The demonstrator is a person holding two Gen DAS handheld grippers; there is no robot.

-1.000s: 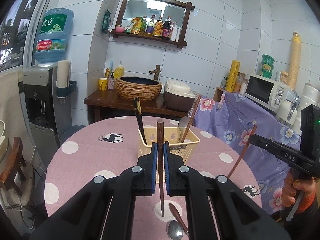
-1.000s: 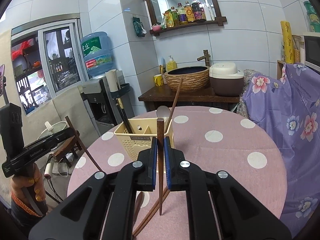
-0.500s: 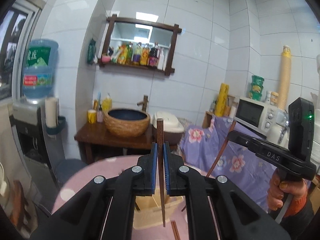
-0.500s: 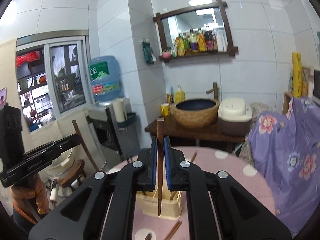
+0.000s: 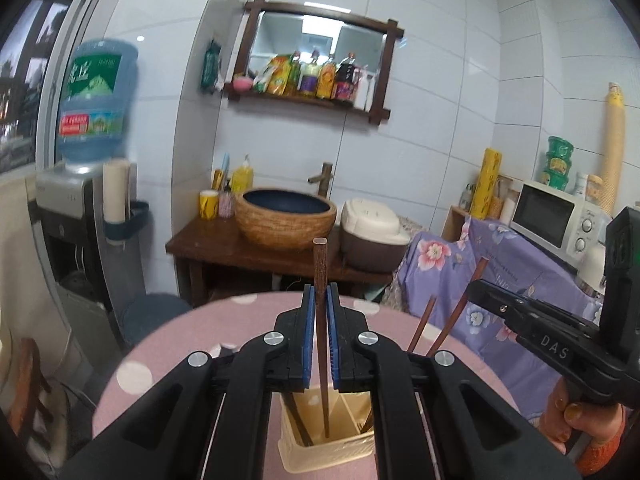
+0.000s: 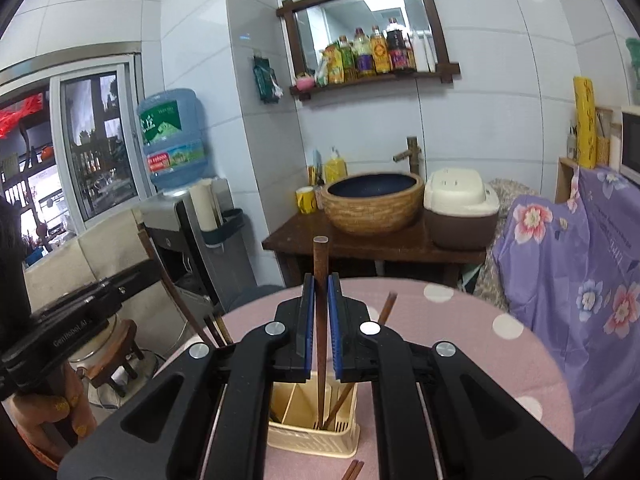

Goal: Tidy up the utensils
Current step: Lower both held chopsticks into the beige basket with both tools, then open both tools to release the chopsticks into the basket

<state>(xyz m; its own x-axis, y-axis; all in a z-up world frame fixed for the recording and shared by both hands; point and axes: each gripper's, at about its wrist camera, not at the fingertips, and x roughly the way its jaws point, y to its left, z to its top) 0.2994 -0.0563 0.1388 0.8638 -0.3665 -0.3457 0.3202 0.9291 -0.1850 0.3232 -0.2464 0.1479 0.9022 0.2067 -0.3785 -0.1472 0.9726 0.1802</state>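
Observation:
My left gripper (image 5: 320, 304) is shut on a dark wooden chopstick (image 5: 321, 264), held upright with its lower end inside the cream utensil basket (image 5: 320, 454) on the pink dotted table (image 5: 180, 344). My right gripper (image 6: 320, 304) is shut on another wooden chopstick (image 6: 320, 264), upright, its tip down in the same basket (image 6: 308, 440). The basket holds other chopsticks (image 5: 422, 326). The right gripper also shows at the right of the left wrist view (image 5: 476, 290).
A pair of chopsticks (image 6: 354, 470) lies on the table in front of the basket. Behind the table stand a wooden sideboard (image 5: 224, 246) with a woven basin (image 5: 286, 218) and rice cooker (image 5: 374, 236), a water dispenser (image 5: 80, 220) at the left, and a purple-draped counter (image 5: 500, 260) with a microwave (image 5: 556, 216).
Both grippers rose, moved over the basket, then came down, so that both chopstick tips now stand inside it. Both stay shut on their chopsticks.

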